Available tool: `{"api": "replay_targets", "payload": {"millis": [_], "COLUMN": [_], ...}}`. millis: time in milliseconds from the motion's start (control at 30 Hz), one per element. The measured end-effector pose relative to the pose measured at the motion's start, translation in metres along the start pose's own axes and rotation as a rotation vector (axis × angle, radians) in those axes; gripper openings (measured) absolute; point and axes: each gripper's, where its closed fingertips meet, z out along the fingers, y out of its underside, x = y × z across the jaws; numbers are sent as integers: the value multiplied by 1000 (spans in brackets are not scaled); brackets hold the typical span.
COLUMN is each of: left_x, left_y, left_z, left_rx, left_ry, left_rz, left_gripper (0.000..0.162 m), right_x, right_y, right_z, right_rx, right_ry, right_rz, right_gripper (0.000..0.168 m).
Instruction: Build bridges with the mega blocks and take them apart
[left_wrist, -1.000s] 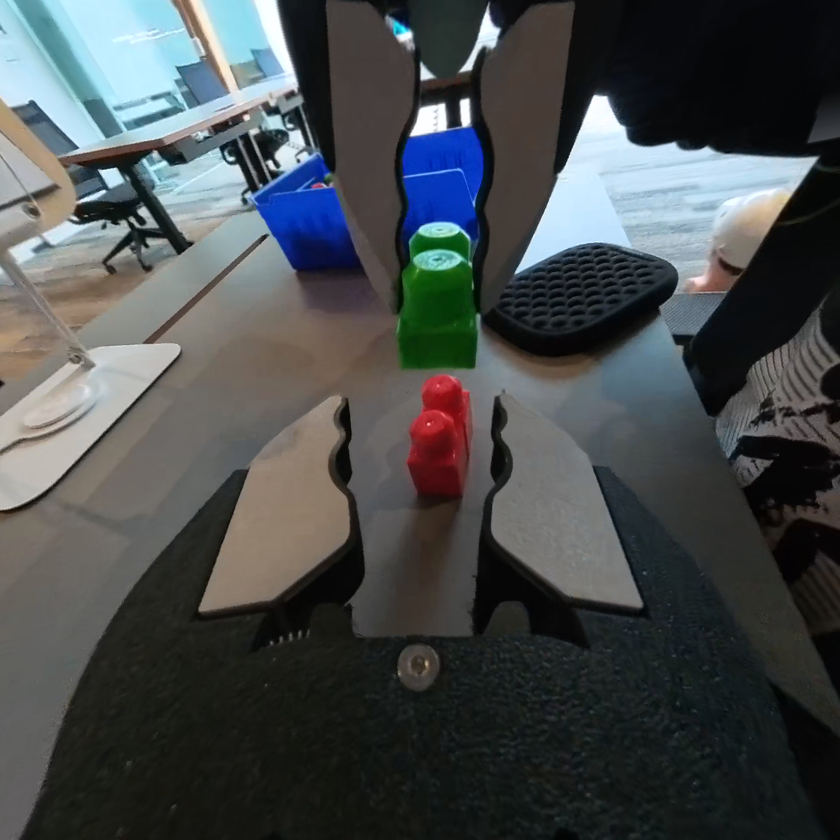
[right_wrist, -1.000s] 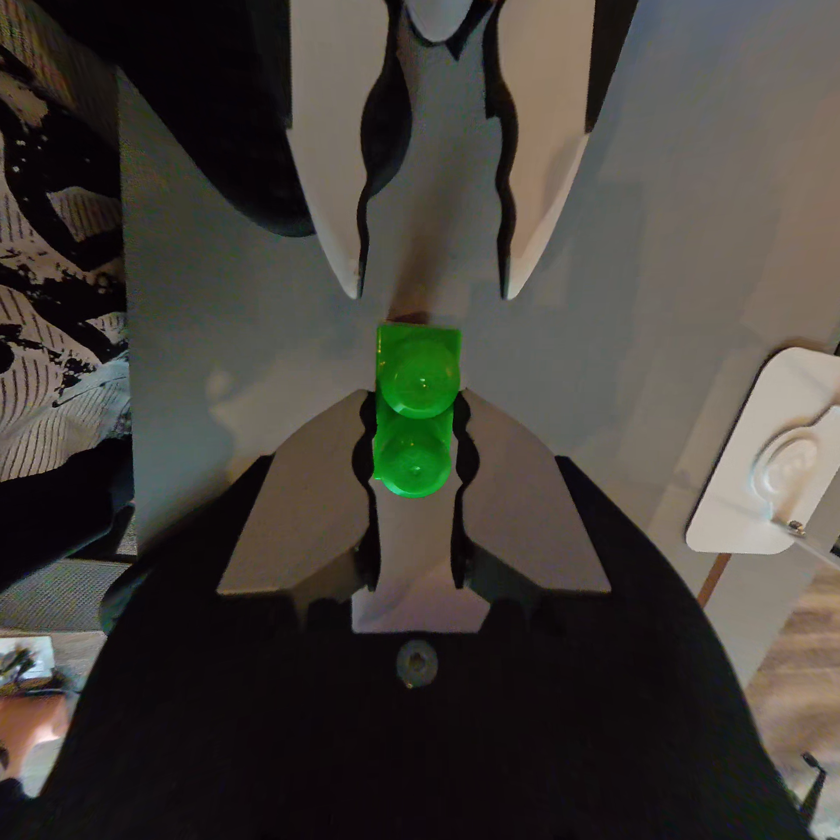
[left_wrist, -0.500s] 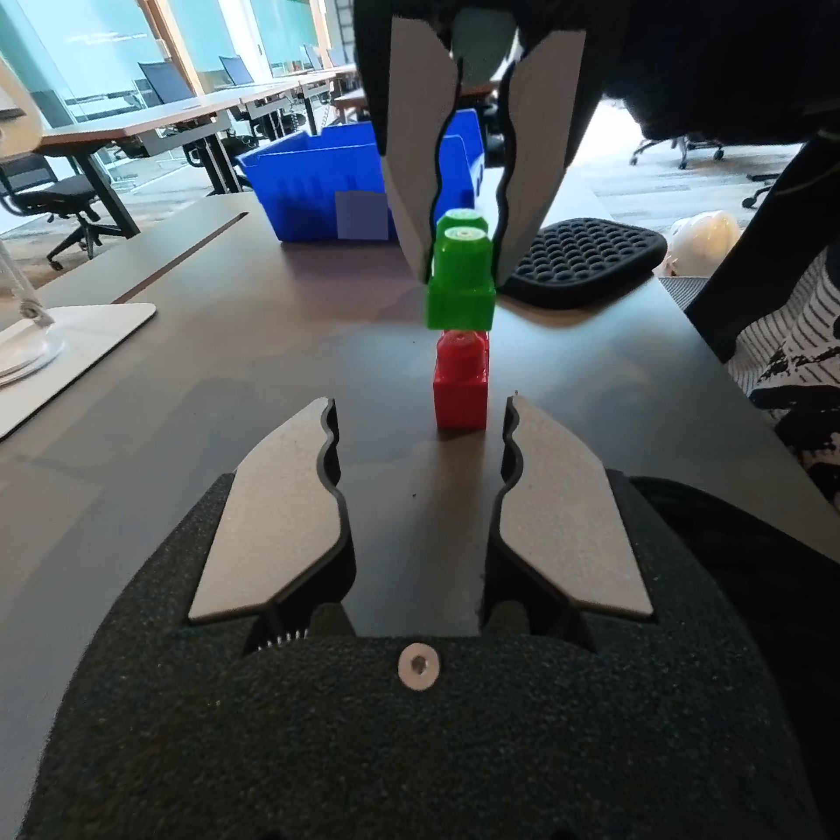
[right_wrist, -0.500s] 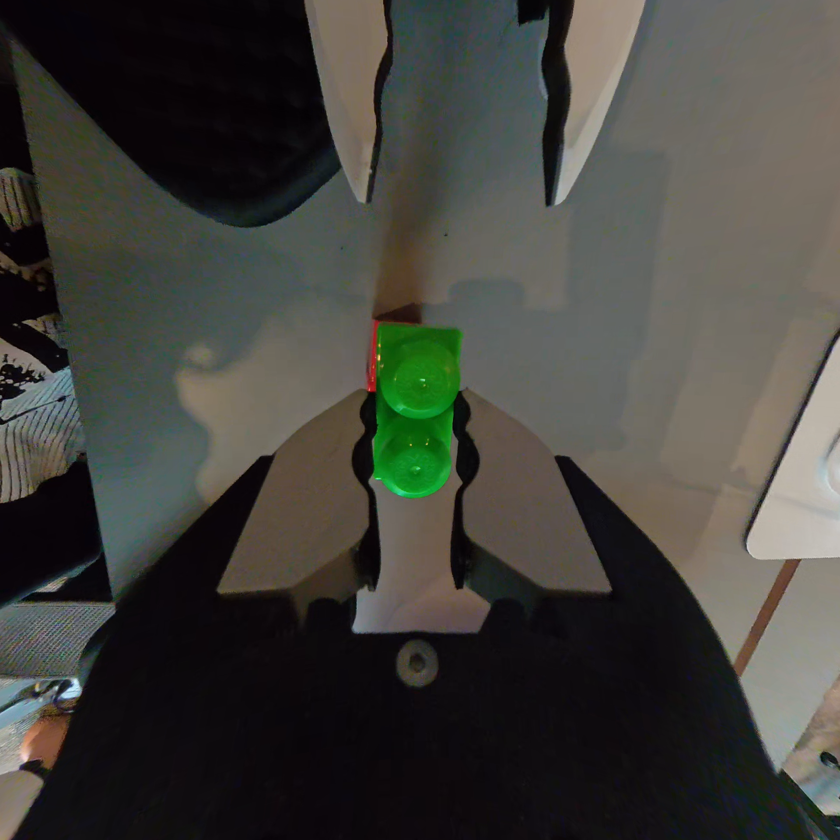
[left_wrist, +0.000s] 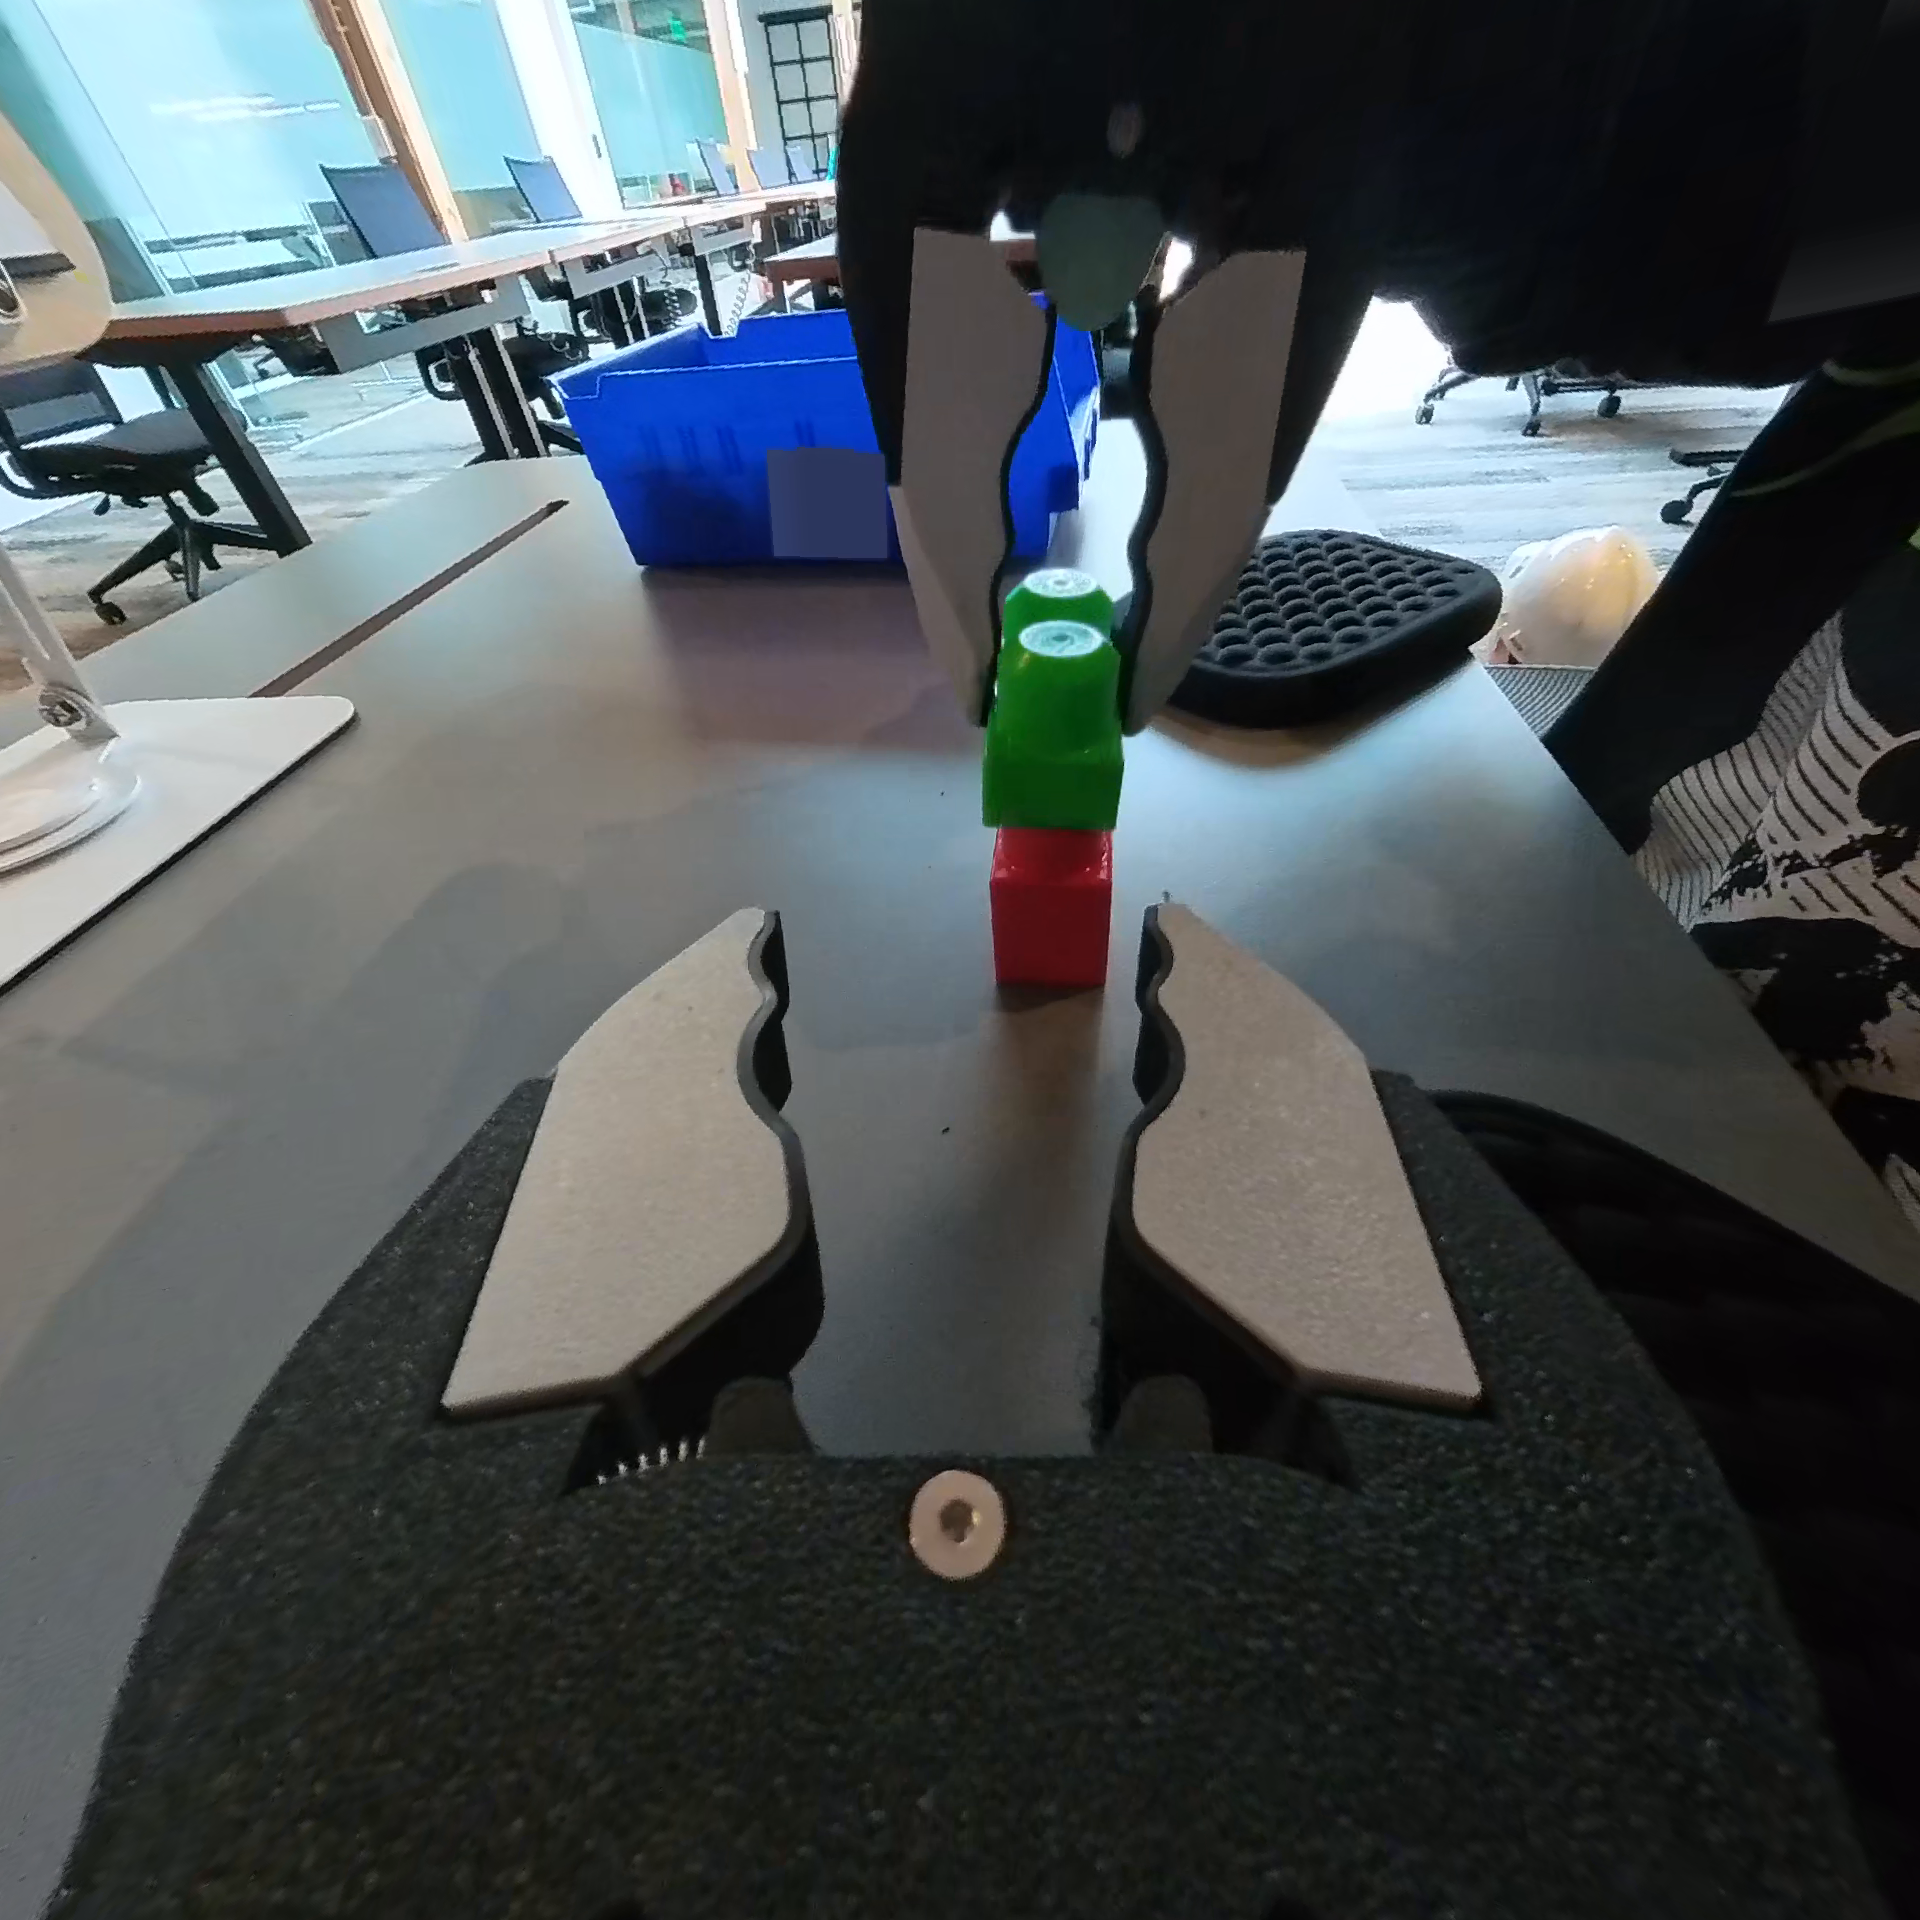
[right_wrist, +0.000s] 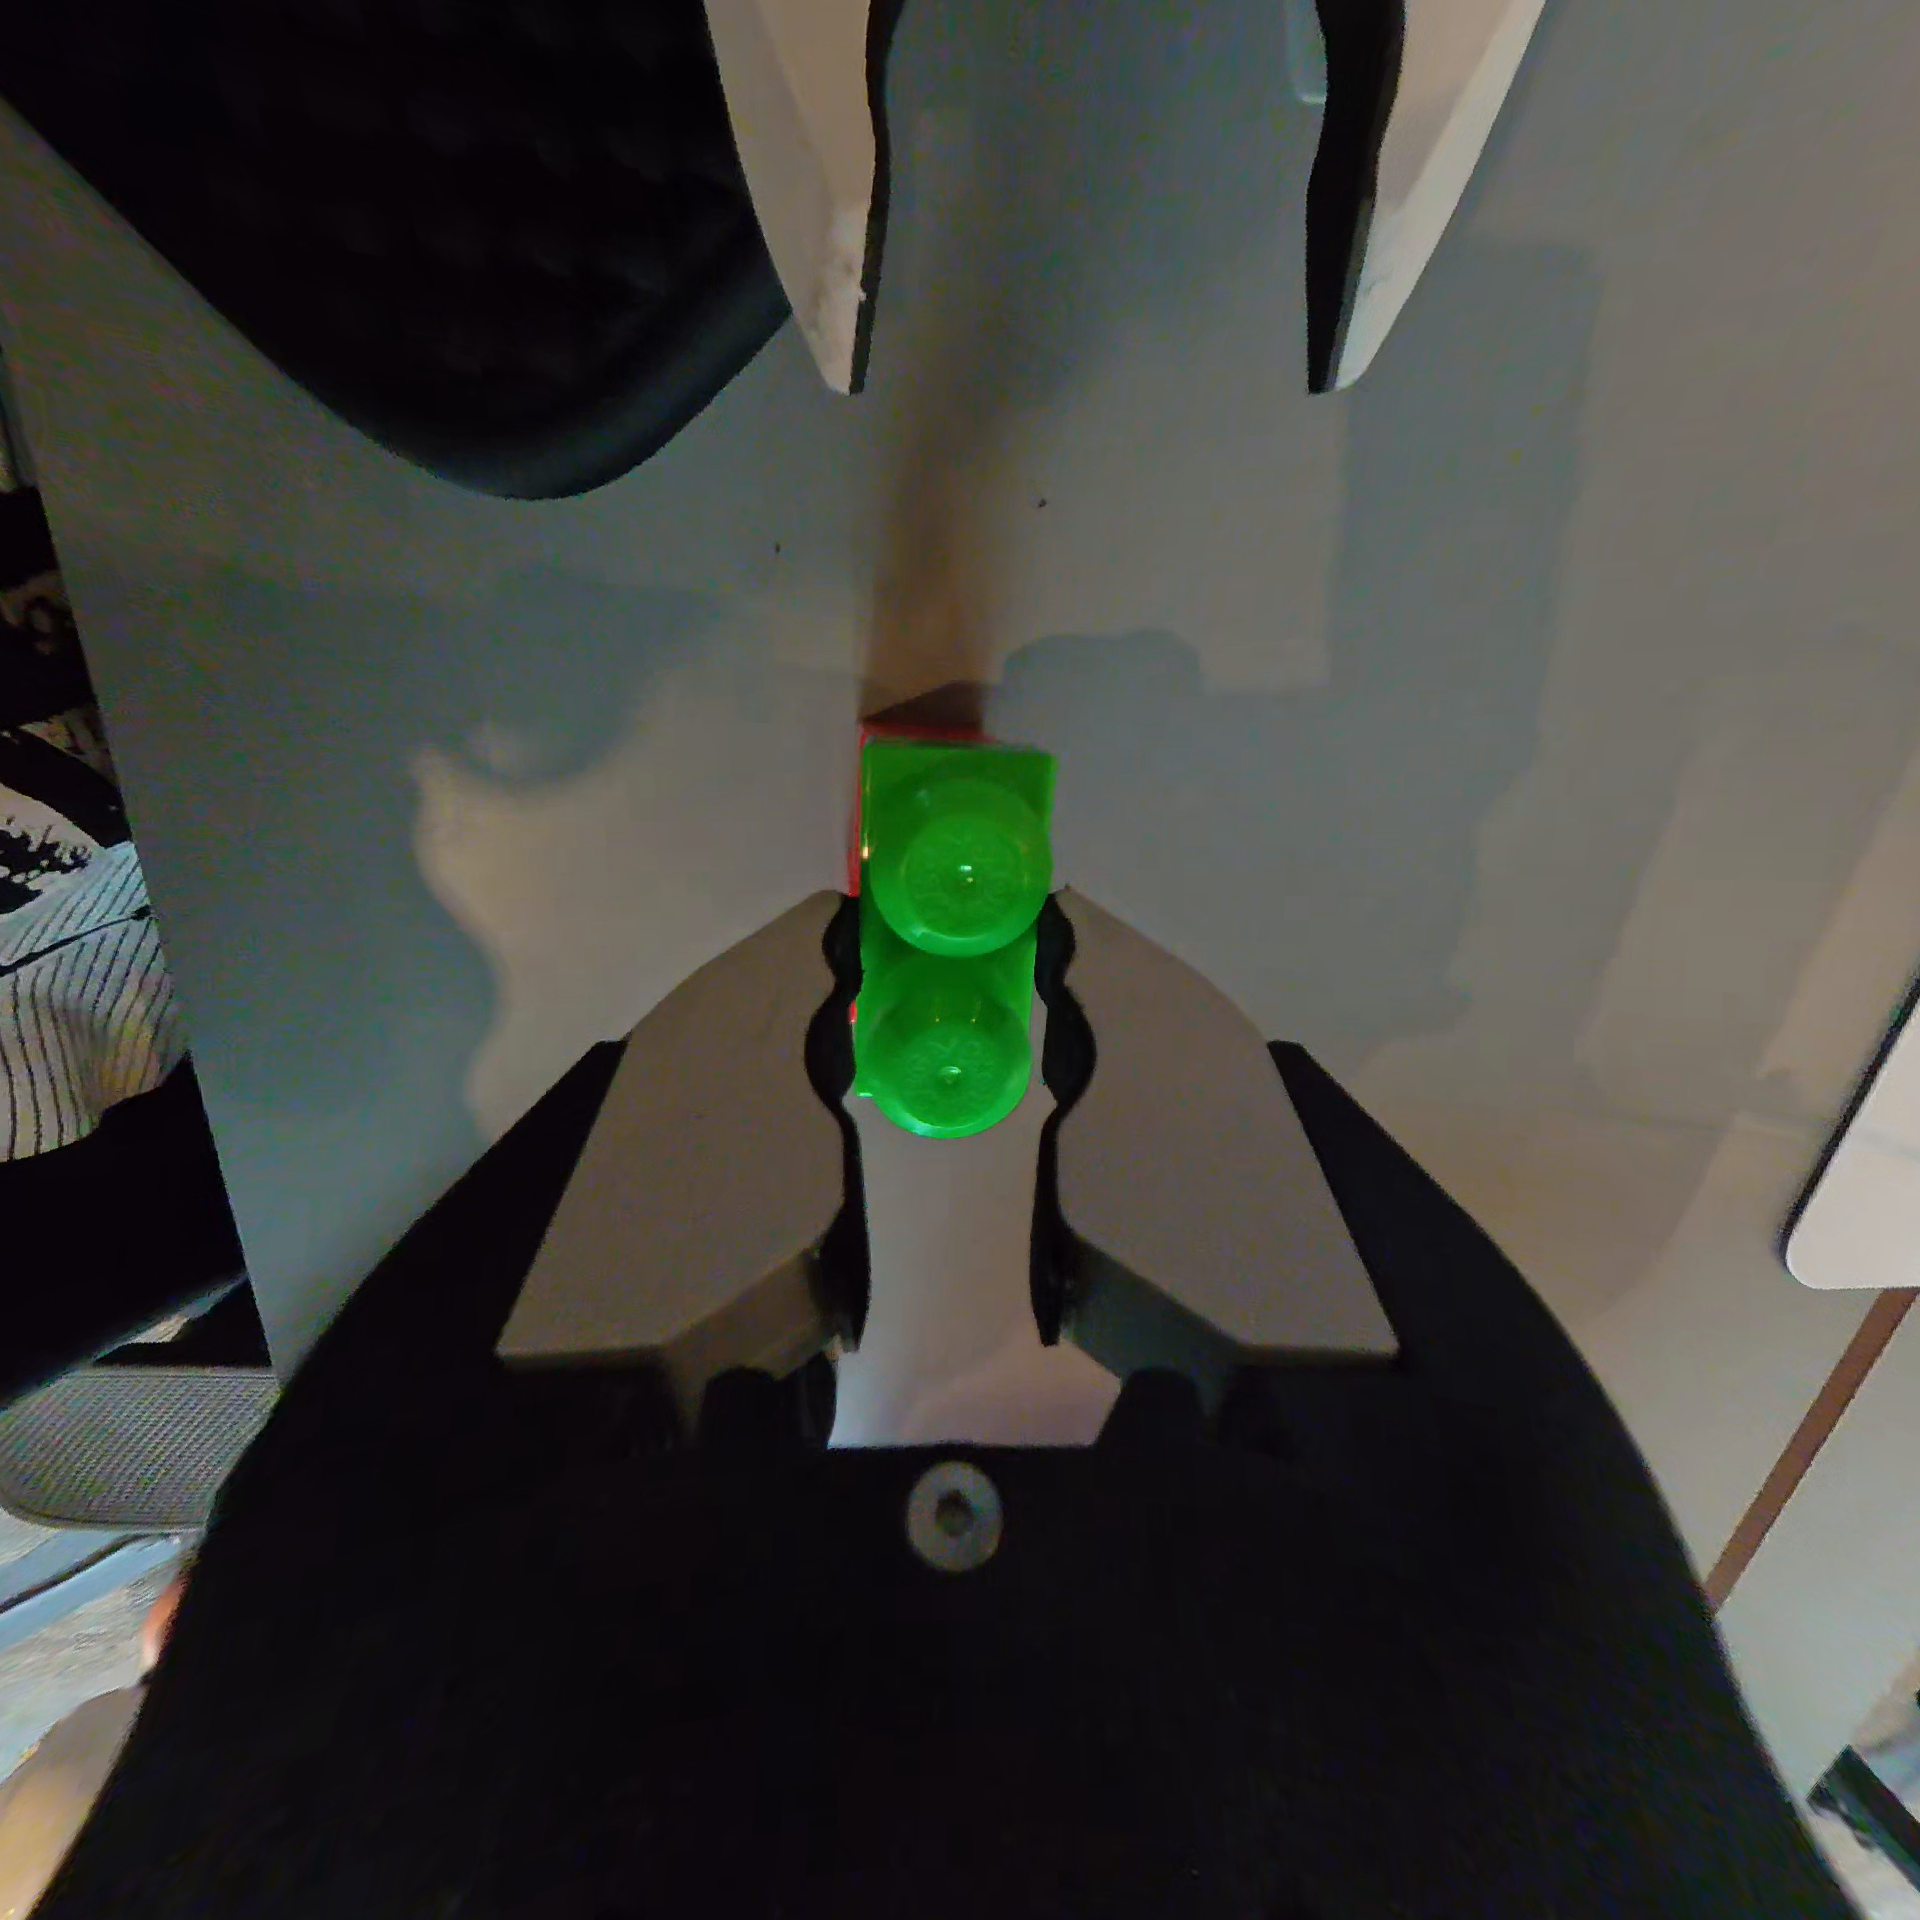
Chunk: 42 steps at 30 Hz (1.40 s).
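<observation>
The green block (left_wrist: 1051, 764) is sitting on top of the red block (left_wrist: 1049, 914), which is standing on the grey bench (left_wrist: 520, 831). We are pinching the green block's studs with our right gripper (right_wrist: 945, 966), its jaws closed against both sides from above. Our left gripper (left_wrist: 961, 935) is hovering just in front of the red block, jaws spread wide and holding nothing. Behind the stack, a blue bin (left_wrist: 727, 457) and a black perforated pad (left_wrist: 1340, 613) are lying on the bench.

Left wrist view looks low along the table (left_wrist: 520, 831); right wrist view, seemingly overhead, faces down; both share it.
</observation>
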Motion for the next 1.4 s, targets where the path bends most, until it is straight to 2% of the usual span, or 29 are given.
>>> {"api": "replay_targets", "payload": {"millis": [567, 867, 1233, 1400], "left_x": [-3, -4, -5, -5], "left_y": [-1, -1, -2, -2], "left_z": [-1, -2, -2, -3], "left_rx": [8, 15, 21, 24], "left_ry": [-2, -1, 8, 8], "left_rz": [-26, -35, -57, -57], "left_gripper": [61, 60, 59, 59], "right_x": [-3, -3, -4, -4], "right_y": [4, 5, 7, 6], "right_z": [14, 18, 20, 21], "right_rx": [-20, 24, -99, -86], "right_ry": [-27, -25, -19, -37], "right_rz": [22, 46, 23, 32], "right_gripper": [32, 33, 33, 33]}}
